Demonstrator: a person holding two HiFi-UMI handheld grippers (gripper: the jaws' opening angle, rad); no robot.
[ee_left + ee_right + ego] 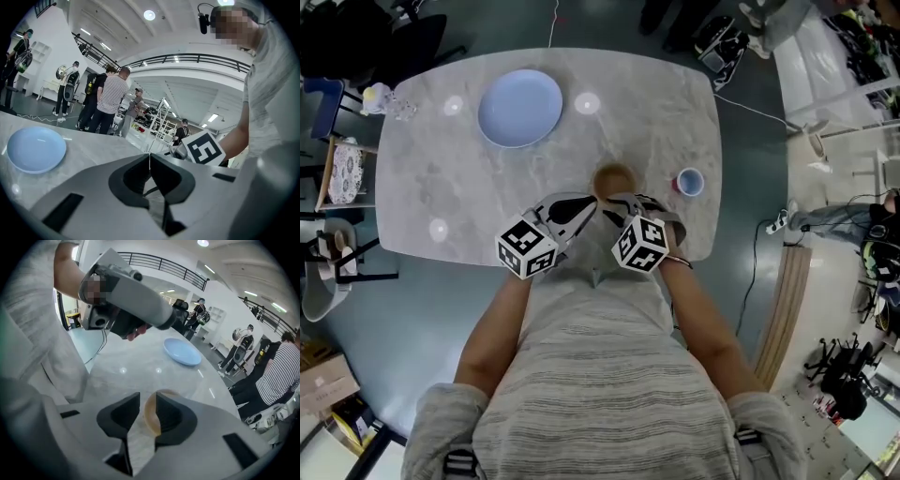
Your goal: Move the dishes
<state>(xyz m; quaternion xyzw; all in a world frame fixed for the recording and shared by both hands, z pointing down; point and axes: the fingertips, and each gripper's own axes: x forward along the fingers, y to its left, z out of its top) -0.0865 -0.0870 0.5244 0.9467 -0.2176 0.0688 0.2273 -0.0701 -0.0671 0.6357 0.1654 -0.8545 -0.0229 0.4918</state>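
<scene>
A brown bowl sits near the table's front edge, a little right of centre. My right gripper is at the bowl's near rim. In the right gripper view the jaws stand slightly open, the right gripper has the bowl's rim in the gap against the right-hand jaw, and bare table shows beside the other jaw. My left gripper hovers just left of the bowl, and in its own view the left gripper is shut on nothing. A pale blue plate lies at the far left; the same plate shows in both gripper views.
A small red cup with a blue inside stands right of the bowl near the table's right edge. A clear small object lies at the far-left corner. Chairs stand left of the table. Several people stand beyond it.
</scene>
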